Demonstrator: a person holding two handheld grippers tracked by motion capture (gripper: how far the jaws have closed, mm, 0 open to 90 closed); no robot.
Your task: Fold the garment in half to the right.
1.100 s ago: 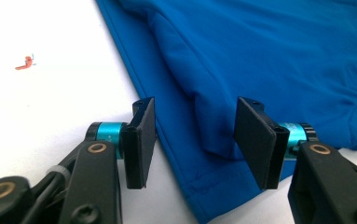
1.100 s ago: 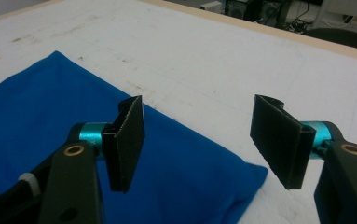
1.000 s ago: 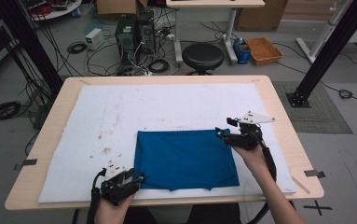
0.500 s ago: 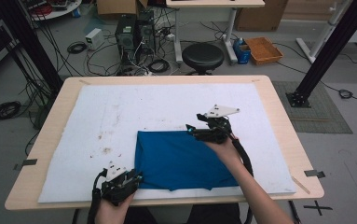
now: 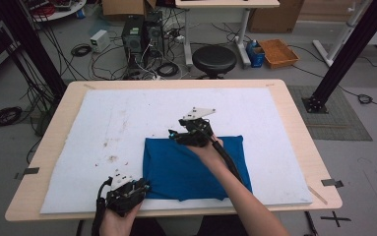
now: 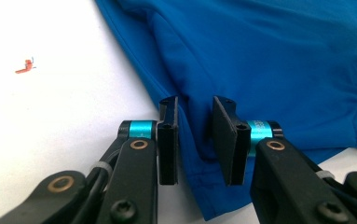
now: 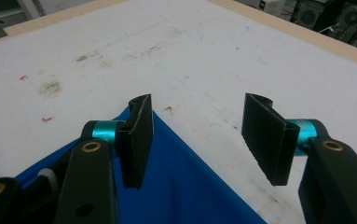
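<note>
**Right gripper slid over to the cloth's far-left corner, left one is pinching down on the near one**

Left gripper (image 6: pixel 195 140) hasn't budged at the near-left corner of the blue cloth (image 5: pixel 196 164), but its jaws have just been closing, and a raised fold of the hem sits between them. There's a sliver of gap on each side, so not clamped yet as far as I can tell. Right gripper (image 7: pixel 204 135) has crossed from the cloth's far-right corner to its far-left one. Its jaws have narrowed a bit but stand wide and released, straddling the corner tip. My guess: 2 corners get grabbed for a fold. The cloth lies flat, roughly square, on the white mat (image 5: pixel 102 118), toward the near edge, slightly rumpled at bottom.
</note>
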